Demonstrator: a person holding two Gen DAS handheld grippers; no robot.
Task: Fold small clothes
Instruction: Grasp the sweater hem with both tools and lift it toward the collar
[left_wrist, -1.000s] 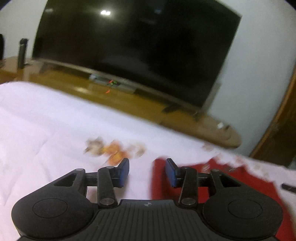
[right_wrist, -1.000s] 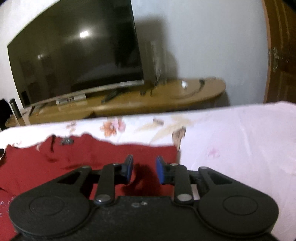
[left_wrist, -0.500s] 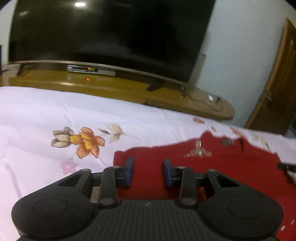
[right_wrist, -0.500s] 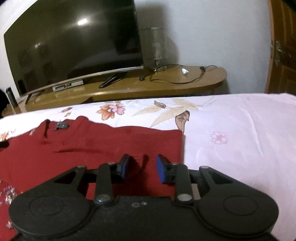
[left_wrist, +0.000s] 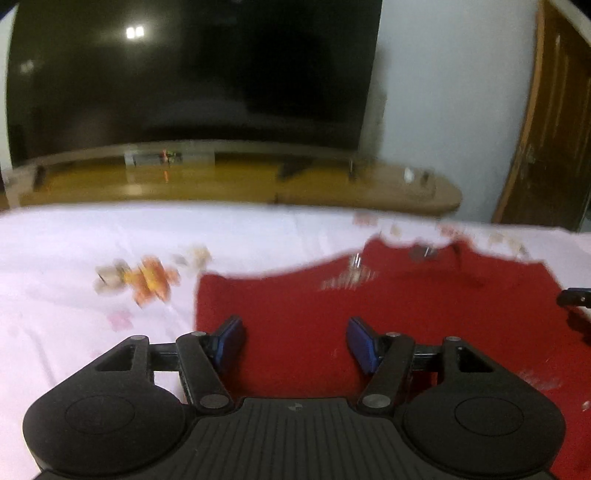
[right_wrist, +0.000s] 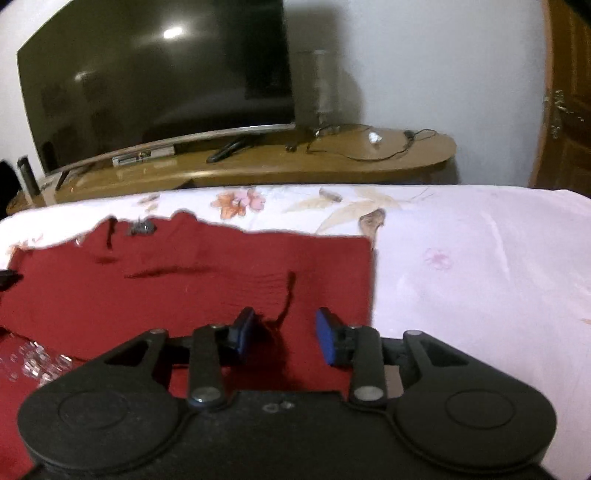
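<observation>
A dark red garment (left_wrist: 406, 317) lies flat on a white floral bedsheet (left_wrist: 92, 251). It also shows in the right wrist view (right_wrist: 184, 288), with sequin decoration at its left. My left gripper (left_wrist: 295, 341) is open and empty above the garment's left part, near its left edge. My right gripper (right_wrist: 283, 334) is open and empty above the garment's right part, near its right edge; a small fold of cloth stands between its fingers. The tip of the other gripper (left_wrist: 572, 299) shows at the far right of the left wrist view.
Beyond the bed stands a wooden TV bench (right_wrist: 295, 162) with a large dark television (right_wrist: 155, 81), a set-top box (right_wrist: 142, 158), cables and a remote. A wooden door (left_wrist: 554, 122) is at the right. The bedsheet (right_wrist: 480, 277) extends to the right of the garment.
Both grippers have opened wider. The left gripper has moved right, over the red garment. The right gripper stays near the garment's right edge.
</observation>
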